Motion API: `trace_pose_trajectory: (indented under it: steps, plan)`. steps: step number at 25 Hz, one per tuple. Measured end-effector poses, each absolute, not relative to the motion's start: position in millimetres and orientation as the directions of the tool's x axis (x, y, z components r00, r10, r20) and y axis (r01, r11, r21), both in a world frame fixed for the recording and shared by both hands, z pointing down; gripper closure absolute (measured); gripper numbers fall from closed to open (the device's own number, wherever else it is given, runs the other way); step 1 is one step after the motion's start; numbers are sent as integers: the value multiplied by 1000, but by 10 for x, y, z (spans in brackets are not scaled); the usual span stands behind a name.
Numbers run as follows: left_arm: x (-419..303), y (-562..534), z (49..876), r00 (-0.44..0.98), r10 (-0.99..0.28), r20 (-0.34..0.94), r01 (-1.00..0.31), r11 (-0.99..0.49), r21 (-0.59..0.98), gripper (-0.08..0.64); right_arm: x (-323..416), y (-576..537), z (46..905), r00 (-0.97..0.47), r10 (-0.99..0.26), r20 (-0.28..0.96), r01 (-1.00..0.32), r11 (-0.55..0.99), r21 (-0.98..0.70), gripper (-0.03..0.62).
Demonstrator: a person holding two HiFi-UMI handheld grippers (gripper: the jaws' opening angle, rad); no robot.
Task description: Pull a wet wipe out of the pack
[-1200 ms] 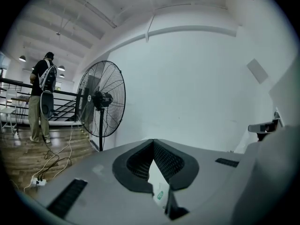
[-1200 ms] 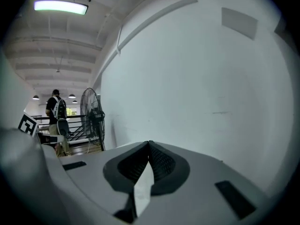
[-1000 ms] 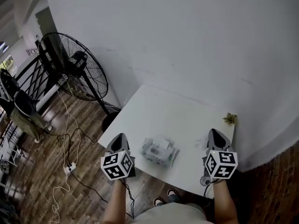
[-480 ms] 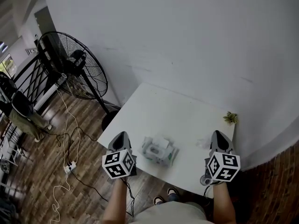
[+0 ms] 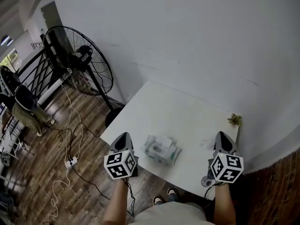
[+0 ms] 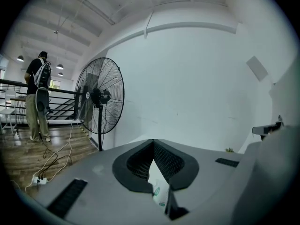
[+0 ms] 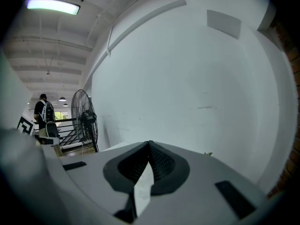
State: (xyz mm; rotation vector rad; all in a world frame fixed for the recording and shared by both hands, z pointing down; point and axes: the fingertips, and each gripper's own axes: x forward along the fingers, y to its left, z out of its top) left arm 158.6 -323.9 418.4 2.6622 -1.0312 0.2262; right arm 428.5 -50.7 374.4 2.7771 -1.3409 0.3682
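Note:
The wet wipe pack (image 5: 161,150), white with green print, lies flat on the white table (image 5: 173,111) near its front edge, between my two grippers. The left gripper (image 5: 123,136) hovers at the front edge just left of the pack, jaws together and holding nothing. A sliver of the pack (image 6: 158,191) shows below the closed left gripper (image 6: 152,142). A small crumpled white wipe (image 5: 206,143) rests on the table just left of the right gripper (image 5: 222,135). The right gripper (image 7: 150,144) also has its jaws met at the tips, with nothing visibly gripped.
A small potted plant (image 5: 235,120) stands at the table's far right corner against the white wall. A big standing fan (image 5: 77,62) is on the wooden floor to the left, with cables and a power strip (image 5: 70,163). A person (image 5: 23,107) stands by the railing.
The head view has shifted slightly. Both grippers stay shut at the table's front edge, and the pack and loose wipe lie where they were.

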Motion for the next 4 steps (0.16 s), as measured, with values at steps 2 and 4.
trace_pose_trajectory:
  steps: [2,4]
  plan:
    - [1563,-3239,4193,730,-638,244,-682,-704,199,558,4270,-516,3747,595,-771,227,-780,-622,-70,591]
    - [1545,-3240,4199,728,-641,245,-685,-701,199,558,4252,-525,3747,590,-775,226,-784,-617,-69,591]
